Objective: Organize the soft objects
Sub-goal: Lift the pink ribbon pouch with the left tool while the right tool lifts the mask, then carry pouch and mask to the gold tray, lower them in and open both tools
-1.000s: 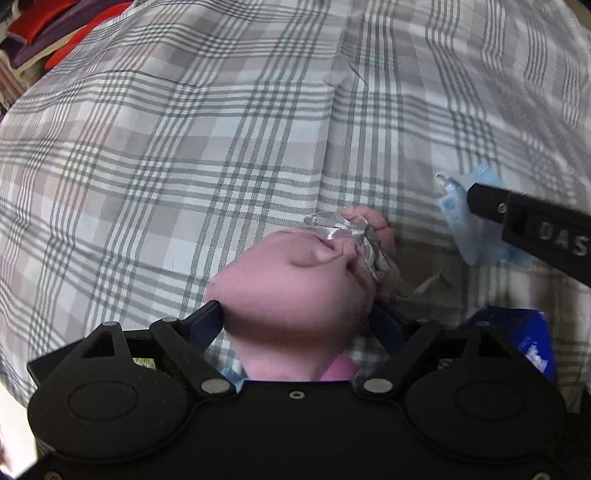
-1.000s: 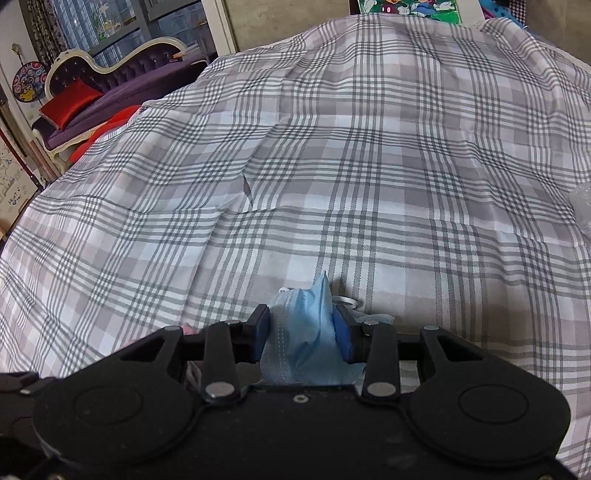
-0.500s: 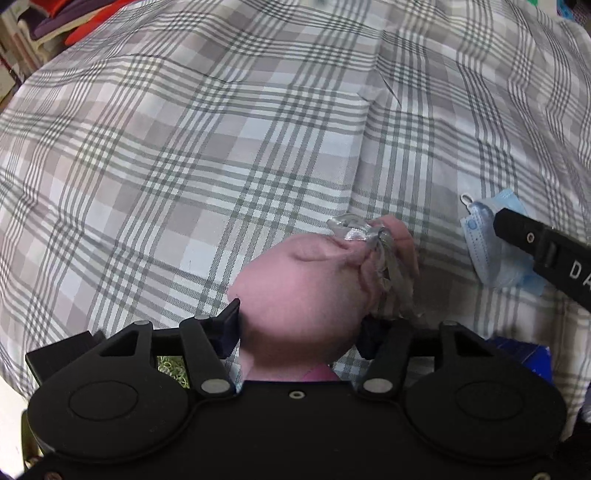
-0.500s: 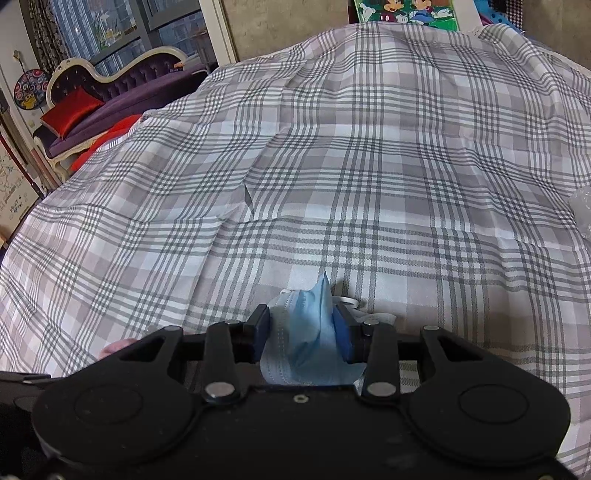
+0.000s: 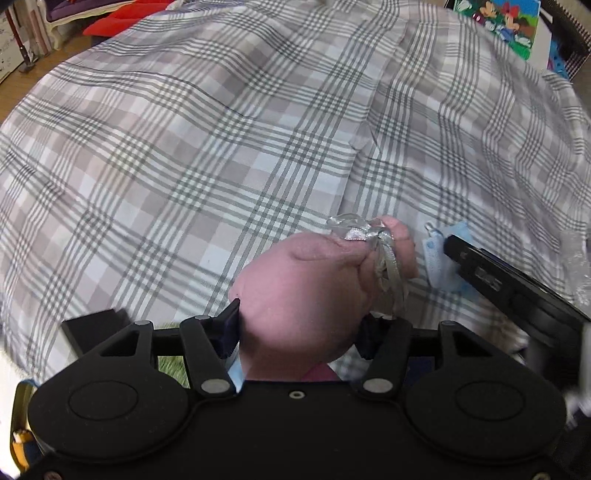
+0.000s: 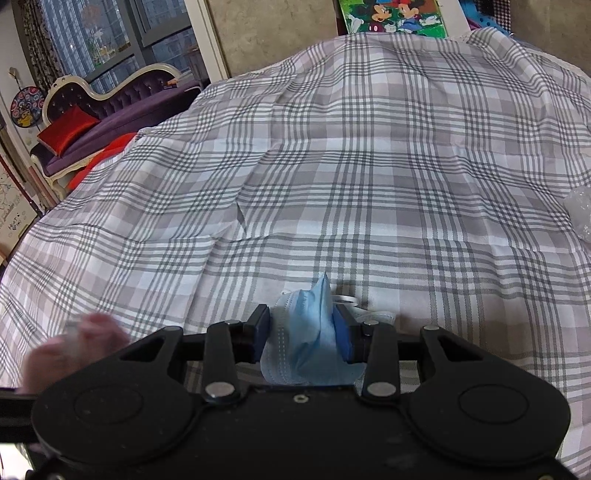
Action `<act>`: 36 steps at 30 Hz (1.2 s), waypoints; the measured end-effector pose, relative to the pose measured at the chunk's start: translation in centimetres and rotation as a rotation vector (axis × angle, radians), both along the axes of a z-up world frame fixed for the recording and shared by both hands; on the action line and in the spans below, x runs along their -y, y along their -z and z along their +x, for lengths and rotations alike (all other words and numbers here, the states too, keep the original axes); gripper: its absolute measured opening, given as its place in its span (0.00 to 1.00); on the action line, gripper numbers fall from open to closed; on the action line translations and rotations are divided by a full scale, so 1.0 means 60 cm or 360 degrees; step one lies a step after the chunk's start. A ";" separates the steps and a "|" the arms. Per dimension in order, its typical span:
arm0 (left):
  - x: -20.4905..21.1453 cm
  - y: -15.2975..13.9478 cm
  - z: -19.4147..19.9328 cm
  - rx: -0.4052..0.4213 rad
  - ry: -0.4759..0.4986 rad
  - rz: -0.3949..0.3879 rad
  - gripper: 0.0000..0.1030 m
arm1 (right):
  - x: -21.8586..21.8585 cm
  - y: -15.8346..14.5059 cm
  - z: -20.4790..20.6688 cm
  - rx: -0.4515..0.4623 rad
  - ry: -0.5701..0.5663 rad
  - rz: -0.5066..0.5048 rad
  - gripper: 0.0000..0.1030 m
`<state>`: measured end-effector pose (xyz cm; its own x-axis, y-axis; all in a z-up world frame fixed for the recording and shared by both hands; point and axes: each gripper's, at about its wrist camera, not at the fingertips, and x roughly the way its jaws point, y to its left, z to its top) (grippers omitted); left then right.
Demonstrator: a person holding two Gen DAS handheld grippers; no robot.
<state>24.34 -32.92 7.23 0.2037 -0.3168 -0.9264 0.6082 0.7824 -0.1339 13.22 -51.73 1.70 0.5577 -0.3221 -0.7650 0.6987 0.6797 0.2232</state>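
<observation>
My left gripper [image 5: 301, 325] is shut on a pink soft pouch [image 5: 306, 295] tied with a silver ribbon [image 5: 373, 243], held above the plaid bedsheet [image 5: 221, 147]. My right gripper [image 6: 303, 328] is shut on a crumpled blue face mask [image 6: 310, 343] with a white ear loop, just over the sheet. In the left wrist view the mask [image 5: 439, 258] shows at the tip of the right gripper's black body to the right. The pink pouch [image 6: 74, 347] shows blurred at the left in the right wrist view.
A plaid sheet [image 6: 369, 166] covers the whole bed. Clear crumpled plastic [image 6: 580, 210] lies at the right edge. A purple sofa with a red cushion [image 6: 66, 129] stands far left. A cartoon picture [image 6: 391, 14] leans beyond the bed.
My left gripper has risen and tilted up with the pink pouch, showing more of the bed. My right gripper has risen slightly with the mask still in it.
</observation>
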 end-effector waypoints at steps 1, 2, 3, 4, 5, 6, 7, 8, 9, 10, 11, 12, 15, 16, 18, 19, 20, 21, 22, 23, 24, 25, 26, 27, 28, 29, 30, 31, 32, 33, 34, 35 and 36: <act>-0.007 -0.007 -0.006 0.0001 0.0004 -0.0004 0.54 | 0.000 0.001 0.001 -0.0006 0.0000 0.0000 0.36; -0.015 -0.015 -0.012 0.0002 0.0011 -0.0010 0.54 | 0.000 0.003 0.003 -0.0013 0.0000 0.0003 0.36; -0.023 -0.021 -0.021 0.0003 0.0019 -0.0016 0.54 | 0.000 0.005 0.003 -0.0019 -0.0002 0.0011 0.36; -0.032 -0.028 -0.029 0.0002 0.0023 -0.0025 0.54 | 0.000 0.007 0.005 -0.0026 0.0000 0.0014 0.36; -0.044 -0.034 -0.036 -0.0001 0.0026 -0.0036 0.54 | -0.001 0.008 0.005 -0.0034 0.0004 0.0009 0.36; -0.056 -0.041 -0.043 -0.0007 0.0027 -0.0047 0.54 | -0.001 0.009 0.005 -0.0041 0.0009 0.0005 0.36; -0.069 -0.047 -0.050 -0.0011 0.0029 -0.0058 0.54 | -0.002 0.009 0.005 -0.0044 0.0012 0.0004 0.36; -0.083 -0.053 -0.058 -0.0015 0.0026 -0.0066 0.54 | -0.002 0.009 0.004 -0.0042 0.0015 0.0007 0.36; -0.098 -0.058 -0.064 -0.0015 0.0019 -0.0071 0.54 | -0.003 0.009 0.002 -0.0041 0.0016 0.0006 0.36; -0.112 -0.062 -0.070 -0.0014 0.0012 -0.0074 0.54 | -0.004 0.009 0.001 -0.0044 0.0014 0.0002 0.36; -0.128 -0.066 -0.077 -0.0011 0.0004 -0.0077 0.54 | -0.004 0.010 0.000 -0.0049 0.0013 0.0004 0.36; -0.144 -0.070 -0.083 -0.0007 -0.0008 -0.0076 0.54 | -0.004 0.012 -0.003 -0.0052 0.0010 0.0013 0.36; -0.192 -0.078 -0.097 0.0016 -0.0046 -0.0059 0.54 | -0.007 0.011 -0.012 -0.0068 0.0000 0.0035 0.36; -0.209 -0.079 -0.101 0.0022 -0.0062 -0.0055 0.54 | -0.009 0.009 -0.015 -0.0074 -0.0006 0.0032 0.36; -0.242 -0.081 -0.108 0.0031 -0.0098 -0.0052 0.54 | -0.012 -0.001 -0.022 -0.0083 -0.0019 0.0023 0.36; -0.259 -0.082 -0.111 0.0033 -0.0116 -0.0051 0.54 | -0.012 -0.007 -0.028 -0.0086 -0.0022 0.0015 0.36; -0.274 -0.082 -0.113 0.0036 -0.0135 -0.0050 0.54 | -0.014 -0.015 -0.033 -0.0087 -0.0023 0.0005 0.36; -0.289 -0.082 -0.116 0.0039 -0.0153 -0.0048 0.54 | -0.015 -0.025 -0.038 -0.0083 -0.0025 -0.0004 0.36; -0.303 -0.080 -0.117 0.0042 -0.0173 -0.0046 0.54 | -0.017 -0.037 -0.044 -0.0071 -0.0031 -0.0012 0.36; -0.317 -0.078 -0.119 0.0044 -0.0192 -0.0044 0.54 | -0.021 -0.051 -0.049 -0.0057 -0.0042 -0.0022 0.36; -0.331 -0.075 -0.121 0.0044 -0.0211 -0.0043 0.54 | -0.026 -0.066 -0.055 -0.0040 -0.0053 -0.0038 0.36; -0.344 -0.072 -0.123 0.0041 -0.0234 -0.0040 0.54 | -0.032 -0.082 -0.061 -0.0023 -0.0065 -0.0058 0.36; -0.358 -0.069 -0.124 0.0037 -0.0257 -0.0037 0.54 | -0.039 -0.099 -0.066 -0.0005 -0.0083 -0.0075 0.36; -0.371 -0.065 -0.125 0.0033 -0.0278 -0.0036 0.54 | -0.048 -0.115 -0.072 0.0013 -0.0108 -0.0089 0.36; -0.383 -0.062 -0.127 0.0030 -0.0300 -0.0034 0.54 | -0.058 -0.131 -0.079 0.0032 -0.0137 -0.0097 0.36; -0.394 -0.058 -0.128 0.0027 -0.0321 -0.0031 0.54 | -0.070 -0.147 -0.085 0.0054 -0.0168 -0.0101 0.36; -0.405 -0.054 -0.129 0.0023 -0.0342 -0.0027 0.54 | -0.080 -0.162 -0.094 0.0080 -0.0206 -0.0106 0.36; -0.417 -0.050 -0.129 0.0017 -0.0360 -0.0023 0.54 | -0.091 -0.175 -0.103 0.0099 -0.0243 -0.0112 0.36; -0.428 -0.046 -0.129 0.0010 -0.0380 -0.0016 0.54 | -0.103 -0.187 -0.110 0.0107 -0.0278 -0.0116 0.36; -0.440 -0.042 -0.130 0.0006 -0.0399 -0.0010 0.54 | -0.115 -0.198 -0.117 0.0117 -0.0319 -0.0111 0.36; -0.452 -0.039 -0.130 0.0004 -0.0419 -0.0004 0.54 | -0.127 -0.205 -0.121 0.0128 -0.0365 -0.0094 0.36; -0.463 -0.036 -0.131 0.0003 -0.0441 0.0002 0.54 | -0.142 -0.210 -0.125 0.0134 -0.0417 -0.0072 0.36; -0.474 -0.033 -0.133 0.0003 -0.0461 0.0007 0.54 | -0.158 -0.216 -0.129 0.0136 -0.0475 -0.0053 0.36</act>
